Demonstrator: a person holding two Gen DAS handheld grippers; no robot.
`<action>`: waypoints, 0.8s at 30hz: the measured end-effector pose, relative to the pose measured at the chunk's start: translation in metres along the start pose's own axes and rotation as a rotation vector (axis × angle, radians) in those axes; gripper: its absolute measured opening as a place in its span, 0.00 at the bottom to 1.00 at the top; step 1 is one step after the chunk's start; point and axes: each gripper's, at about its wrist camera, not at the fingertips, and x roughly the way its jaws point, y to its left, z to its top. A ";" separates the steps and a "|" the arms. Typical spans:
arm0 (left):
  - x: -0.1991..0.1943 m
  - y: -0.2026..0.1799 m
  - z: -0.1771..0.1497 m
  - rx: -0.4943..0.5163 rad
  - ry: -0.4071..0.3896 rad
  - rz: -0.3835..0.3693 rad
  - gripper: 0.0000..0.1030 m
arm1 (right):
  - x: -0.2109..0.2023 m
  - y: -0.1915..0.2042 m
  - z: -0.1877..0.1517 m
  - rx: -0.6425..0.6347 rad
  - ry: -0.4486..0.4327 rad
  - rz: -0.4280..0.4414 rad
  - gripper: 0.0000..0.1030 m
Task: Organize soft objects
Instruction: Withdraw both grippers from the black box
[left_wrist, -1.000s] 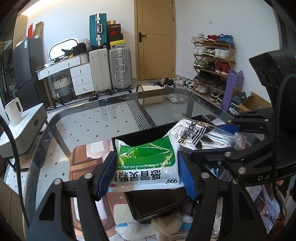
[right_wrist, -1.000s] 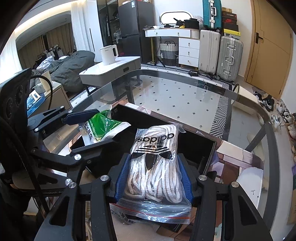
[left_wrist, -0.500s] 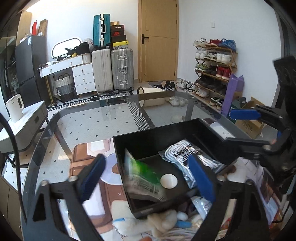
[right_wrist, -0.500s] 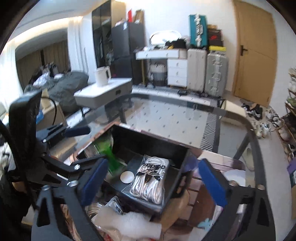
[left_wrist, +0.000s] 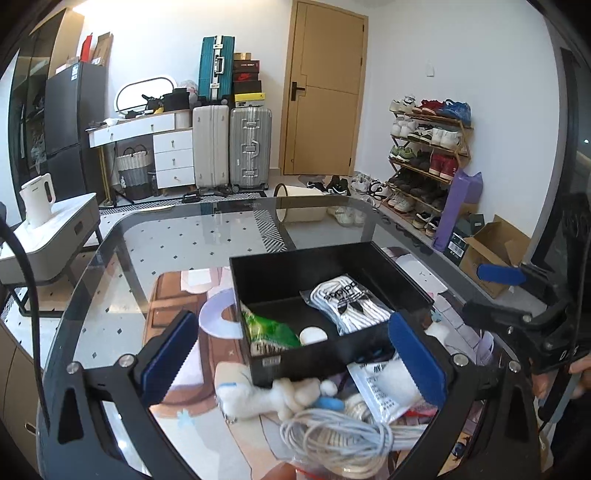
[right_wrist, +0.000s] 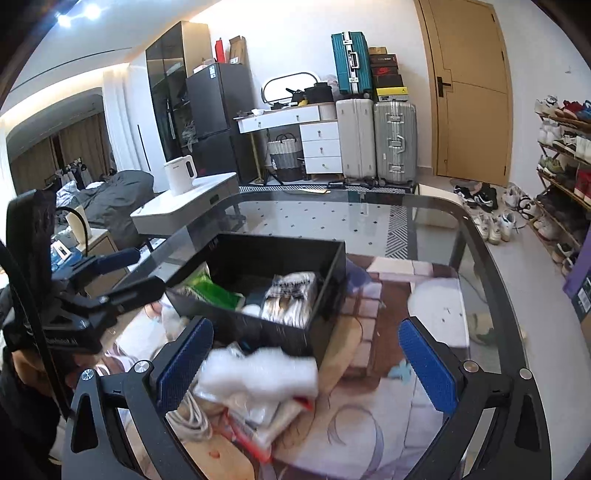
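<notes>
Glass-topped counter with rounded corners (left_wrist: 110, 266) is seen under both claws, with a patterned brown and lilac mat (left_wrist: 173, 295) laid on it. Open black rectangular storage box (left_wrist: 295, 266) sits on the mat, just ahead of the left claw (left_wrist: 291, 354) and ahead-left of the right claw (right_wrist: 303, 354). Both claws are spread fully wide; nothing is gripped between the blue pads of either.

Inside the box: clear bag of white striped socks (left_wrist: 347, 306) on the right side, green and white sachet pack (left_wrist: 269, 328) leaning at the left wall, small white round disc (left_wrist: 313, 335) between them.

Loose pile just below the left claw, outside the box: white plush toy (left_wrist: 269, 395), coiled grey cable (left_wrist: 332, 435), flat clear packet (left_wrist: 384, 384). White bubble wrap wad (right_wrist: 258, 373) lies between the right claw's pads, untouched.
</notes>
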 end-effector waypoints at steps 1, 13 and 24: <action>-0.002 0.000 -0.003 -0.002 -0.001 0.007 1.00 | 0.000 0.000 -0.004 0.003 0.001 -0.002 0.99; -0.016 0.000 -0.030 -0.020 0.030 0.044 1.00 | 0.008 0.016 -0.023 -0.045 0.059 0.043 0.99; -0.023 0.007 -0.045 -0.024 0.040 0.066 1.00 | 0.024 0.035 -0.032 -0.086 0.107 0.063 0.99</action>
